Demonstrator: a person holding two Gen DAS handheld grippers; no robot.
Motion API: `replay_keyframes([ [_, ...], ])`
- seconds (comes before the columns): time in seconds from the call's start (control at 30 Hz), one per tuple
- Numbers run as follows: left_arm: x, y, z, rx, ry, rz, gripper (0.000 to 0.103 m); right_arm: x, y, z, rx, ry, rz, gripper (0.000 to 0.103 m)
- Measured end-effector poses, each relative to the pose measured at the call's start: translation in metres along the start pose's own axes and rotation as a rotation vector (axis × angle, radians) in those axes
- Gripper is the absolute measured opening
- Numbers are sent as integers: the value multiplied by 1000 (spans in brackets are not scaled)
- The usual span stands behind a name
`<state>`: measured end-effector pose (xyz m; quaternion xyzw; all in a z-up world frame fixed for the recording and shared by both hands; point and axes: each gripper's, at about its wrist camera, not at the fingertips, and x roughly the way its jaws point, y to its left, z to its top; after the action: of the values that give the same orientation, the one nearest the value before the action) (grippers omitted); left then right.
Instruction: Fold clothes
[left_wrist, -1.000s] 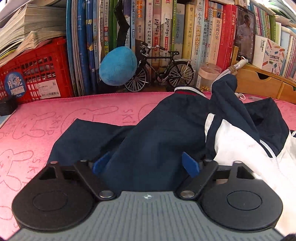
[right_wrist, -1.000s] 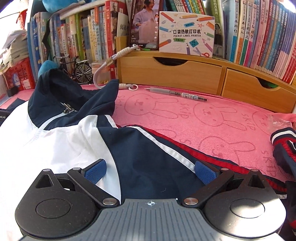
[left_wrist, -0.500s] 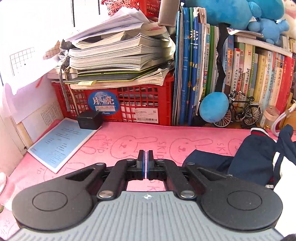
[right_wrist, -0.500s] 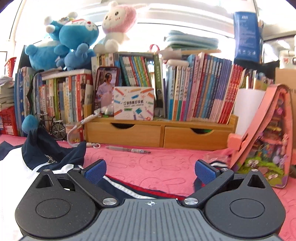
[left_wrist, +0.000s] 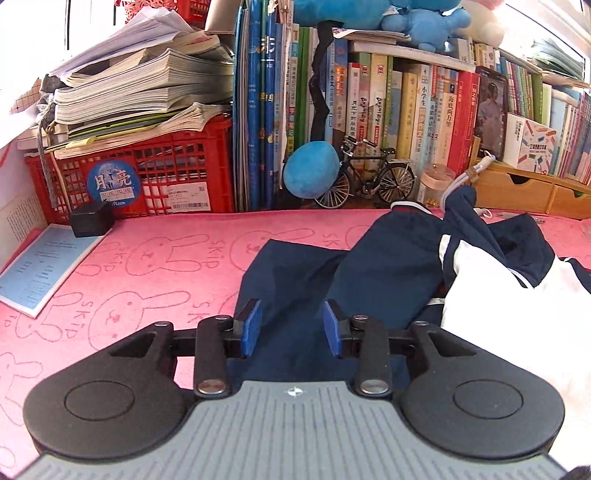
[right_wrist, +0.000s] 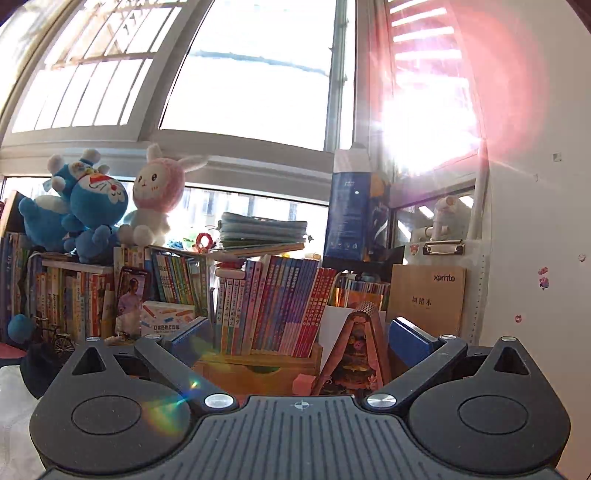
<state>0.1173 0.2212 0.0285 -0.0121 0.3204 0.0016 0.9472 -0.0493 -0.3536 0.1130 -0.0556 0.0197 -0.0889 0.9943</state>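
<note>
A navy and white jacket (left_wrist: 391, 266) lies crumpled on the pink rabbit-print mat (left_wrist: 147, 258), its navy sleeve stretched toward the left. My left gripper (left_wrist: 291, 328) is open, low over the near navy cloth, with the cloth lying between its blue pads (left_wrist: 248, 328); nothing is held. My right gripper (right_wrist: 299, 338) is wide open and empty, tilted up toward the bookshelf and window. Only a small part of the jacket (right_wrist: 33, 373) shows at the left edge of the right wrist view.
A red crate (left_wrist: 147, 177) stacked with papers, a black box (left_wrist: 91, 220) and a blue booklet (left_wrist: 40, 266) stand at the left. Books, a blue plush ball (left_wrist: 312, 170), a model bicycle (left_wrist: 369, 181) and wooden drawers (left_wrist: 517, 188) line the back. A pink pouch (right_wrist: 354, 354) stands before the right gripper.
The left gripper, shut half a second ago and away at the left, has opened and come back over the navy cloth. The right gripper has tilted upward, away from the jacket.
</note>
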Motion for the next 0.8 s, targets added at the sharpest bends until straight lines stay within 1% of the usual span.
replay_keyframes([
  [0.03,0,-3,-1,0,1,-12,61,6,7,-6,-35,58,8,103],
  [0.07,0,-7,-2,7,-5,-22,77,14,15,-13,-66,125,28,103],
  [0.1,0,-11,-3,23,-12,-29,88,24,26,-21,-77,210,86,103],
  [0.13,0,-16,-4,40,-17,-33,91,33,37,-29,-66,271,162,103],
  [0.17,2,-21,-5,63,-15,-26,97,43,51,-40,-48,322,258,103],
  [0.2,5,-26,-5,86,-12,-20,102,51,65,-47,-44,352,325,103],
  [0.23,7,-31,-6,109,-8,-11,103,59,79,-54,-43,375,383,103],
  [0.3,18,-39,-7,152,7,19,103,71,106,-66,-64,386,443,103],
  [0.37,31,-46,-8,181,41,35,103,79,124,-74,-73,399,475,103],
  [0.43,47,-51,-9,197,92,43,103,87,143,-83,-82,411,507,103],
  [0.47,54,-52,-9,194,106,43,103,91,152,-87,-87,417,523,103],
  [0.5,57,-51,-8,173,99,35,103,95,161,-91,-91,423,540,103],
  [0.57,65,-45,-4,110,107,9,103,104,179,-100,-100,435,572,103],
  [0.63,73,-39,1,36,123,-20,103,109,190,-110,-110,450,578,103],
  [0.67,76,-38,3,28,122,-14,103,112,195,-115,-119,476,577,103],
  [0.7,77,-40,5,44,129,-10,103,117,200,-118,-138,518,581,103],
  [0.77,77,-43,7,79,129,-22,103,119,205,-120,-165,547,574,103],
  [0.8,75,-45,5,94,109,-28,92,118,207,-121,-176,550,572,103],
])
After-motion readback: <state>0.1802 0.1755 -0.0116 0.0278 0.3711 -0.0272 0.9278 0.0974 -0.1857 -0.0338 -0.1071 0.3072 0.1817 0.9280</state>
